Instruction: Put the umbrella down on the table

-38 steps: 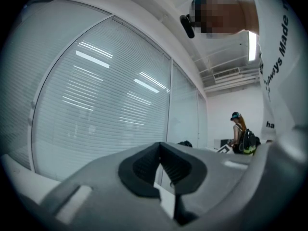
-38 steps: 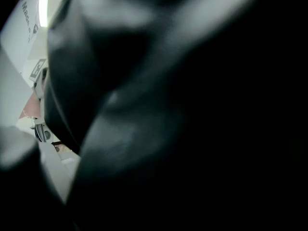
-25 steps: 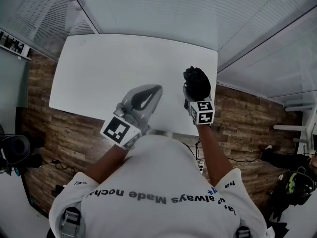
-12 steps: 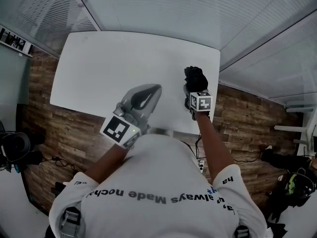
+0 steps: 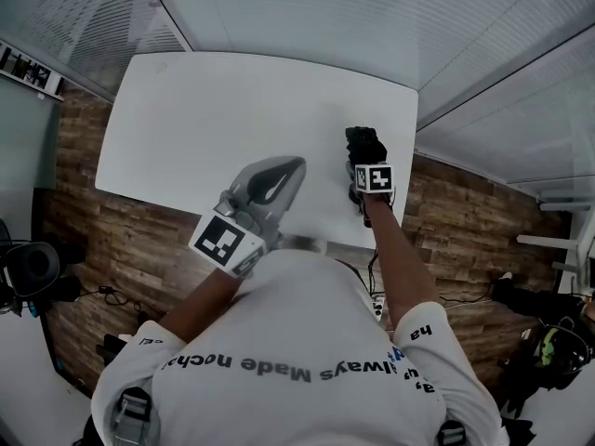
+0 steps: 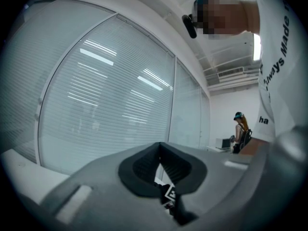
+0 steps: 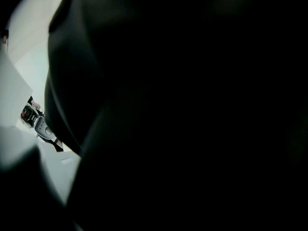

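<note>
A folded black umbrella (image 5: 363,144) hangs low over the right part of the white table (image 5: 214,110), and my right gripper (image 5: 365,163) is shut on it. I cannot tell whether it touches the tabletop. In the right gripper view the umbrella's dark fabric (image 7: 192,105) fills nearly the whole picture and hides the jaws. My left gripper (image 5: 296,163) is held level over the table's near edge, to the left of the umbrella. Its grey jaws meet at the tips (image 6: 160,146) with nothing between them.
The table's near edge (image 5: 307,240) runs just in front of my body, and wooden floor (image 5: 102,240) lies on both sides. Glass partitions with blinds (image 5: 372,26) stand behind the table. Dark gear (image 5: 28,272) lies on the floor at the left. A person (image 6: 239,131) stands far off.
My right gripper has come down toward the tabletop with the umbrella and tipped further downward. The left gripper has stayed where it was.
</note>
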Demonstrator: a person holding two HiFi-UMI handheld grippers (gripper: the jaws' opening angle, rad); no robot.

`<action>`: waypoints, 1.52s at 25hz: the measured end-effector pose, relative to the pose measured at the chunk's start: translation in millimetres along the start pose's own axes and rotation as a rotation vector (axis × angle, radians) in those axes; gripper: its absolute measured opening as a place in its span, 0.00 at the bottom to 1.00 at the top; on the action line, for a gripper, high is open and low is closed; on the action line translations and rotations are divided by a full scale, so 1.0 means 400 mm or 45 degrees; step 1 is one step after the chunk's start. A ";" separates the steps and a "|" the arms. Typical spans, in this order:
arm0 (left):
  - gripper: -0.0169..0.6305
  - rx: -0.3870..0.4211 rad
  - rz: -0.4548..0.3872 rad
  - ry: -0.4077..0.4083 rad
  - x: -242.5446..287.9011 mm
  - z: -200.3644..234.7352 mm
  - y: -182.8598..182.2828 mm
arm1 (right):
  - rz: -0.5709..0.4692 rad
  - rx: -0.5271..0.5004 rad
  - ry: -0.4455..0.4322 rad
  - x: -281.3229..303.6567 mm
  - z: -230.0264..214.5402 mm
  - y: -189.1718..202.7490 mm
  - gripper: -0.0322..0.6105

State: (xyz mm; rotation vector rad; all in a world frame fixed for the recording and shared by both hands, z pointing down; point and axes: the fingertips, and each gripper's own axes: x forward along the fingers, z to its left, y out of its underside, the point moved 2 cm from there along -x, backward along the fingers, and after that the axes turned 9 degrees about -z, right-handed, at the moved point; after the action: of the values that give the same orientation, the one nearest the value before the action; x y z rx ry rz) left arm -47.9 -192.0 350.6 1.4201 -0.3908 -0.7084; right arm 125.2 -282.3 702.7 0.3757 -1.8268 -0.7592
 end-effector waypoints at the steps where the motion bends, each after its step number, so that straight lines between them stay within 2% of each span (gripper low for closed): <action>1: 0.03 -0.001 0.002 -0.002 0.003 0.005 0.005 | 0.019 0.008 -0.003 0.014 -0.006 0.007 0.42; 7: 0.03 -0.001 0.010 -0.025 -0.005 0.018 0.008 | 0.136 0.027 0.017 0.054 -0.028 0.056 0.42; 16: 0.03 -0.003 0.030 -0.055 -0.023 0.036 0.011 | 0.217 0.033 0.022 0.079 -0.032 0.091 0.43; 28: 0.03 -0.002 0.034 -0.068 -0.025 0.041 0.013 | 0.284 0.026 0.024 0.095 -0.040 0.118 0.44; 38: 0.03 0.007 0.030 -0.068 -0.033 0.019 0.005 | 0.285 0.032 0.026 0.074 -0.045 0.132 0.45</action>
State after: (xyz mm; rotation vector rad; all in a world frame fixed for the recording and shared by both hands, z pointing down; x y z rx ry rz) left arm -61.9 -189.1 355.9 1.4016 -0.4508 -0.7282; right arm 135.8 -265.9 762.7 0.1895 -1.8242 -0.5762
